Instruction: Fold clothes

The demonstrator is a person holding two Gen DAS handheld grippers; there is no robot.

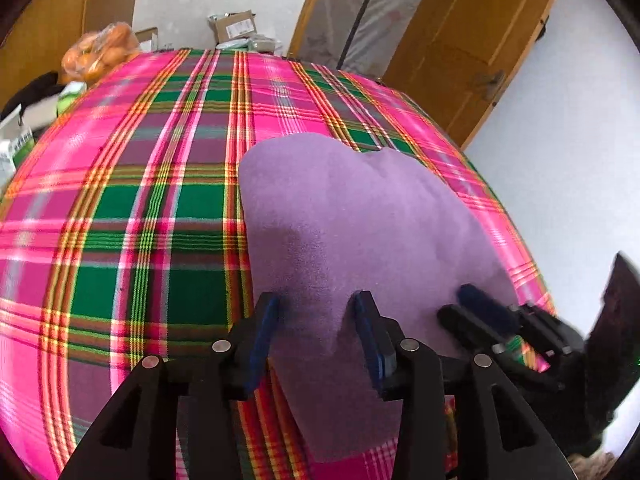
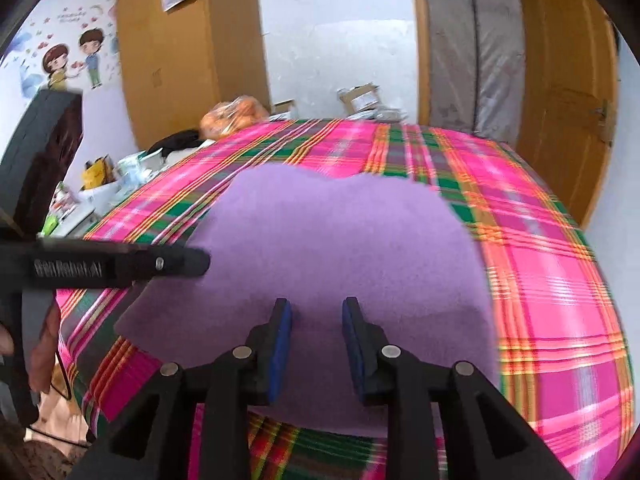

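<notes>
A purple fleece cloth (image 1: 360,220) lies on the plaid-covered table, with its near edge reaching the table's front. In the right wrist view the same purple cloth (image 2: 340,248) fills the middle. My left gripper (image 1: 318,320) stands open low over the cloth's near left part, where a raised fold of fabric sits between its blue pads. My right gripper (image 2: 318,320) is open over the cloth's near edge, and the fabric under it lies flat. The right gripper (image 1: 480,312) also shows at the cloth's right side. The left gripper (image 2: 192,262) touches the cloth's left edge.
A pink, green and yellow plaid blanket (image 1: 140,200) covers the table. A bag of oranges (image 1: 100,54) and cardboard boxes (image 1: 236,26) stand at the far edge, with clutter (image 2: 120,176) on the left side. A wooden door (image 1: 472,40) is behind on the right.
</notes>
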